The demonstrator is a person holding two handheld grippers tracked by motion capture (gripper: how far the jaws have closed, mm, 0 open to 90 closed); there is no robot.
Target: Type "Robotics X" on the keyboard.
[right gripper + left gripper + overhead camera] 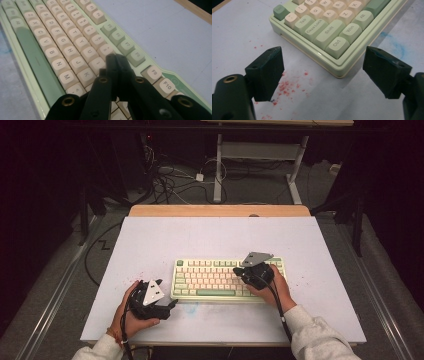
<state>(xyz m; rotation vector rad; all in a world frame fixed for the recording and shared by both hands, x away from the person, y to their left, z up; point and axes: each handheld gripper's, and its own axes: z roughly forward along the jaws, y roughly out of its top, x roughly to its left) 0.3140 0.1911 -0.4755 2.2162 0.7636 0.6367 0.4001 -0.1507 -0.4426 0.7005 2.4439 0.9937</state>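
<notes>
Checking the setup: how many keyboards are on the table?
1: the keyboard lies near the table's front edge, the right gripper over its right half, the left gripper beside its left corner.

High view looks down; both gripper views closely share the keyboard [228, 278].

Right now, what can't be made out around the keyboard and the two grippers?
- Right gripper view: whether its shut tips touch a key; they cover the spot on the keyboard.
- High view: key legends, too small; the right gripper's tips are dark against the keys.
- Left gripper view: most of the keyboard is cut off by the top edge.
</notes>
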